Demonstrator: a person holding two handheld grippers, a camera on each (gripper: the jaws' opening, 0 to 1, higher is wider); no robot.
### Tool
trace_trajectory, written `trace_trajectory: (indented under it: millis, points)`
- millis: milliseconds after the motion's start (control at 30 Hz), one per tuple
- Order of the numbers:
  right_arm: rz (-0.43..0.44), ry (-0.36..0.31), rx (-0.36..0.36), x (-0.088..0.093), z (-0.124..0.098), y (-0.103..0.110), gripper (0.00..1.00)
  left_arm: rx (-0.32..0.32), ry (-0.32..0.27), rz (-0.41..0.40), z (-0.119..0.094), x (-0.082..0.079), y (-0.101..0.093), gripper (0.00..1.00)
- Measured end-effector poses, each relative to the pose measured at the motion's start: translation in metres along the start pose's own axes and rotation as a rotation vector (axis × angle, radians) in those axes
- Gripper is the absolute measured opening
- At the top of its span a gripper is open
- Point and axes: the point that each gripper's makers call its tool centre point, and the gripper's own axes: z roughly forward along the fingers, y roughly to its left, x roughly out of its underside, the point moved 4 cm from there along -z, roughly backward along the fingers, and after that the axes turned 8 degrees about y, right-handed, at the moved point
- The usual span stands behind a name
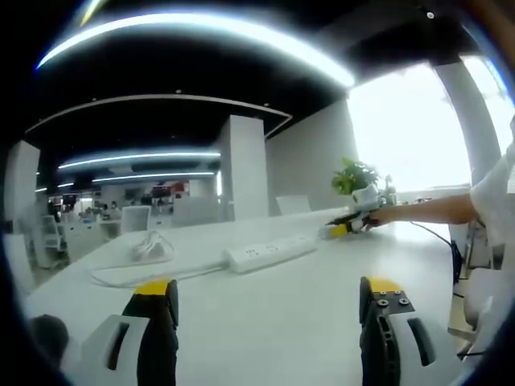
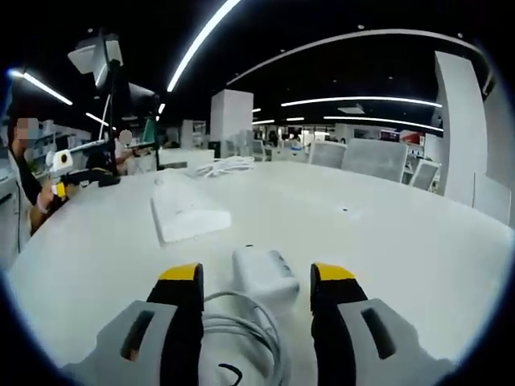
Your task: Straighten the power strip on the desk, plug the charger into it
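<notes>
The right gripper's fingers stand wide astride the white charger low centre, the power strip lying lengthwise ahead upper left; the left gripper gapes empty, well off.

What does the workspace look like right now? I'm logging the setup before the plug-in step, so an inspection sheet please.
Surface: white desk, bare in front of the left gripper.
Job's things: power strip lies at a slant across the desk; charger sits between the right gripper's jaws, not gripped.
Clutter: potted plant at the far edge.
Grippers: left gripper open; right gripper open around the charger.
Cables: charger cable coiled by the charger; strip cord trails off with a bundle.
Surroundings: office desks, chairs, ceiling light strips.
</notes>
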Motion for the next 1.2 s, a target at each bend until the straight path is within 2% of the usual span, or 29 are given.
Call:
trace_trajectory:
  millis: [233, 600, 1200]
  points:
    - [0.007, 0.005, -0.001, 0.001, 0.0001, 0.0012, 0.46, -0.002, -0.001, 0.003, -0.0002, -0.0013, -0.0002, 0.96]
    - [0.019, 0.012, 0.005, 0.002, -0.0002, -0.0014, 0.45, 0.001, 0.003, 0.001, 0.0008, 0.0005, -0.0021, 0.96]
    - [0.014, 0.026, 0.057, 0.0027, -0.0017, -0.0078, 0.34, -0.001, 0.002, 0.001, 0.0015, 0.0002, -0.0028, 0.96]
